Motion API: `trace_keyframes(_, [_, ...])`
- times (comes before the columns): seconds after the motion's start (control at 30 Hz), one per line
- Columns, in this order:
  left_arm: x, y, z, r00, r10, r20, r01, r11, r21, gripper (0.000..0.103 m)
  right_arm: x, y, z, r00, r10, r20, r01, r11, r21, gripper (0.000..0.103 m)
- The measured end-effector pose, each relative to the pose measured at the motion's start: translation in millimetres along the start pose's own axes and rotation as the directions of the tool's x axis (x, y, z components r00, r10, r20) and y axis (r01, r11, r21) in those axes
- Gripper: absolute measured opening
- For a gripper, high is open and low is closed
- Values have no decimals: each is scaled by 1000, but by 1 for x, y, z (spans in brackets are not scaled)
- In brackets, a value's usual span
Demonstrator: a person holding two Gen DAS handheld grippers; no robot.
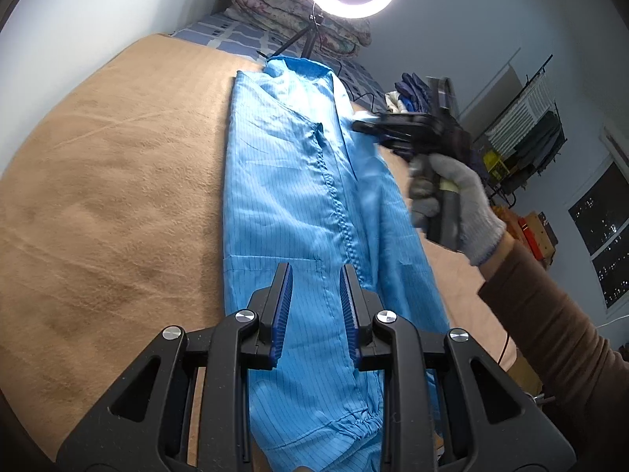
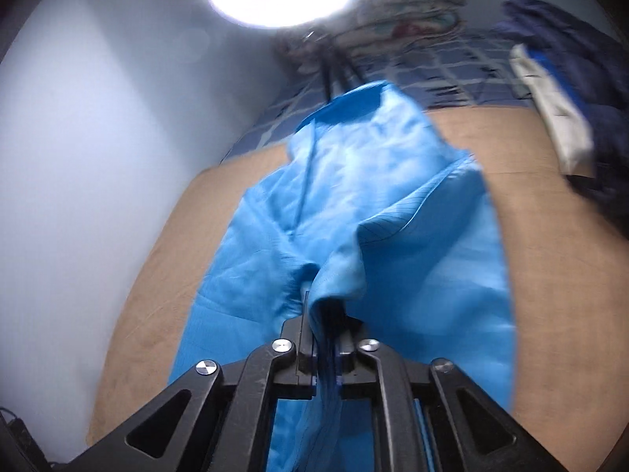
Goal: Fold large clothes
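- Left gripper (image 1: 315, 275): jaws apart, hovering over near end of garment (image 1: 291, 196), nothing between.
- Right gripper (image 2: 324, 306): clamped on a bunched fold of garment's right edge, lifted.
- Garment: on tan bed (image 1: 98, 196), long axis near to far, collar far.

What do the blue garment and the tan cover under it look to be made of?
Blue garment: thin, smooth woven synthetic, by its slight sheen, fine dark pinstripes and crisp creases; probably polyester. Tan cover: soft, matte, napped fabric, with brushed streaks; likely fleece or plush.
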State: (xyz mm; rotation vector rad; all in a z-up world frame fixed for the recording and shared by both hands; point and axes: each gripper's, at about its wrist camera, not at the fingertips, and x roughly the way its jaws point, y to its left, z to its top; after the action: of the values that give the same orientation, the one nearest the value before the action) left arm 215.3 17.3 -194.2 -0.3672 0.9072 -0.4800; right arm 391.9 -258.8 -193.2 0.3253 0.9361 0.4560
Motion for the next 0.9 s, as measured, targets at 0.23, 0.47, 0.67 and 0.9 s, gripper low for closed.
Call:
trace_keyframes(0.23, [-9,1,1,1000,7,12,-7,1000,8,23,-11,8,-3,991,128,45,-129,991,22,43])
trace_keyframes(0.47, [-14,5,1,1000,11,1,-11,1000,7,23,-68,9,-62,999,-40,-23,36,990,-136,30])
trace_keyframes(0.67, [-27,0,-10,1000,27,4,-27,999,41,23,-135,3,-158,994,-71,-78,59,987,-149,30])
trace_keyframes(0.9, [-45,-4,-28,998,57,9,-57,996,73,27,-181,36,-268,985,-117,-125,84,967,-239,30])
